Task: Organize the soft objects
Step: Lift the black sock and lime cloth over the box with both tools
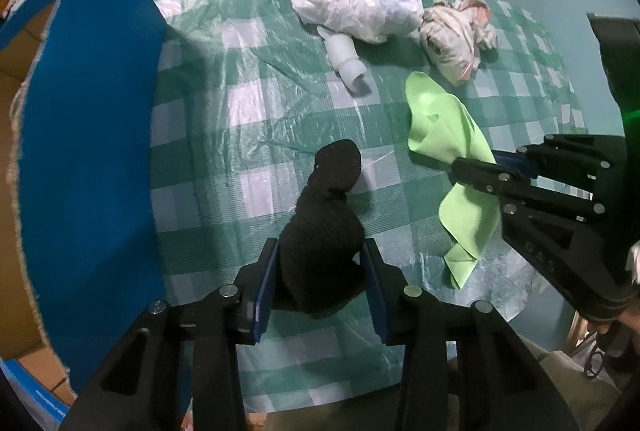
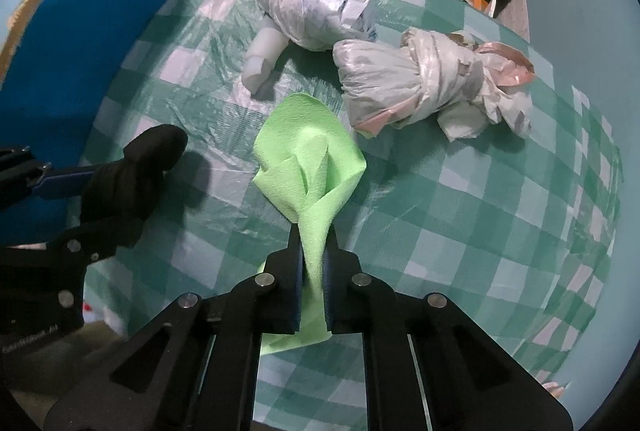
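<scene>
- The left gripper [image 1: 322, 271] is clenched on a black sock [image 1: 326, 231], held clear of the tablecloth [image 1: 248, 119]; the sock's long axis runs straight out from the fingers, its free toe end pointing away.
- Just to the left stands the blue box [image 1: 92, 135]. The sock is the nearer of the two held things to it, so I judge the left hand should go first, swinging left.
- The right gripper [image 2: 314, 271] is pinched on a green cloth [image 2: 310, 159], whose loose end fans forward onto the table.
- Further off lie a white tube [image 1: 346, 61], a white bag bundle [image 1: 360, 9] and a grey bag bundle [image 1: 456, 31], untouched.
</scene>
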Motion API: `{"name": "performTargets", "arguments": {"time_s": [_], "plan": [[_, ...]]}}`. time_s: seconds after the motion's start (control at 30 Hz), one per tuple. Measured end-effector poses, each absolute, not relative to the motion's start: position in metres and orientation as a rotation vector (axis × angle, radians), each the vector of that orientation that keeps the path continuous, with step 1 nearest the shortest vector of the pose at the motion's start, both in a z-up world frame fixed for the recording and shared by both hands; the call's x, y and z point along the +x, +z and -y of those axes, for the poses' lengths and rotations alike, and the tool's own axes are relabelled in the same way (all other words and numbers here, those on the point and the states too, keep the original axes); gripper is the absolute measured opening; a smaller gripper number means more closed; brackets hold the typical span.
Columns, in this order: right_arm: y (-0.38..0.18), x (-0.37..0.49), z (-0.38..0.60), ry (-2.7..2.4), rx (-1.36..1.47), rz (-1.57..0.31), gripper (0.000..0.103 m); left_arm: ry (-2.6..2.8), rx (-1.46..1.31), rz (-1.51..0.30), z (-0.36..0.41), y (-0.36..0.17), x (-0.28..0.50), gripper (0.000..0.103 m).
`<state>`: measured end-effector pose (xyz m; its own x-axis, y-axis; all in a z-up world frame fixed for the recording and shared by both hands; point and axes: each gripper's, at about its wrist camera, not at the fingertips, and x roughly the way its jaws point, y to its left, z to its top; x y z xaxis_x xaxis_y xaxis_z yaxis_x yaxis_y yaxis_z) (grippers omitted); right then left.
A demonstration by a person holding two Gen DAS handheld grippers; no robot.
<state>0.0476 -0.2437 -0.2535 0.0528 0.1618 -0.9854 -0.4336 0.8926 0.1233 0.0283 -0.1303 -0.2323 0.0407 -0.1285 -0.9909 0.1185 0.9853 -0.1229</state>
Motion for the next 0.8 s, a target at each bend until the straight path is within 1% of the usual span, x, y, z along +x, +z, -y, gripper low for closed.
{"name": "performTargets", "arguments": {"time_s": [0.37, 0.53, 0.8], "plan": [[-0.217, 0.046, 0.258, 0.482, -0.152, -1.401, 0.008, -0.184, -0.018, -1.464, 0.124, -0.202, 0.030, 0.040], [-0.201, 0.047, 0.264, 0.497, -0.135, -1.371, 0.008, -0.189, -0.008, -1.439, 0.132, -0.193, 0.033, 0.040], [-0.175, 0.049, 0.267, 0.516, -0.128, -1.322, 0.008, -0.196, 0.004, -1.387, 0.127, -0.165, 0.032, 0.040]]}}
